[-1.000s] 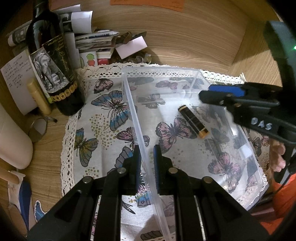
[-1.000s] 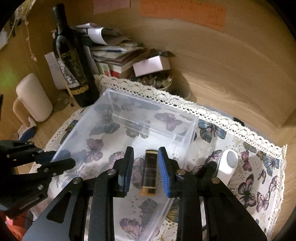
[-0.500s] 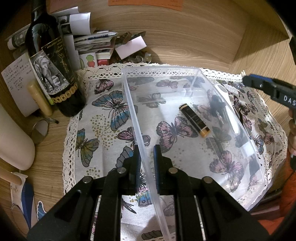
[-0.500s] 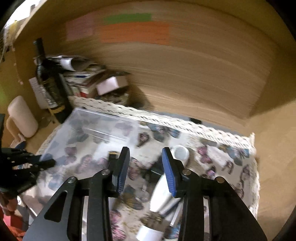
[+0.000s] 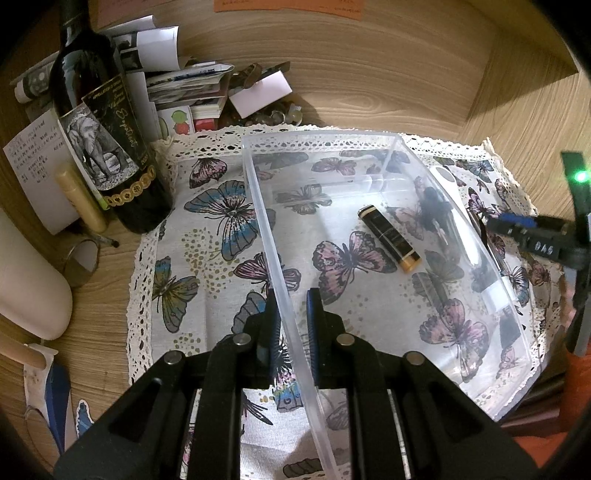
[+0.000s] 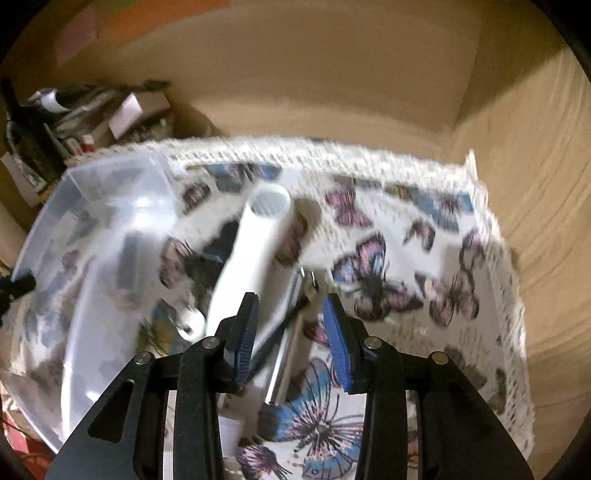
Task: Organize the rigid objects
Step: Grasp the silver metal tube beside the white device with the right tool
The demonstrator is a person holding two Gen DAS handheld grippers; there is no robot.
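Clear bin [image 5: 369, 221] wall sits pinched in left gripper [image 5: 291, 321] jaws; right gripper [image 6: 291, 332], jaws spread over tube [image 6: 251, 258] and metal tool [image 6: 288, 339], might nab both.

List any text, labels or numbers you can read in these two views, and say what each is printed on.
"DAS", white letters: on the right gripper body, seen from the left wrist view.
"APPELLATION", top line of the wine bottle label: barely legible; the gold script and the rest are too small to read.
Handwritten note behind the bottle: too small.
Orange paper on the wall: too small.
Printed papers: unreadable.
Right wrist view: motion-blurred, nothing readable.
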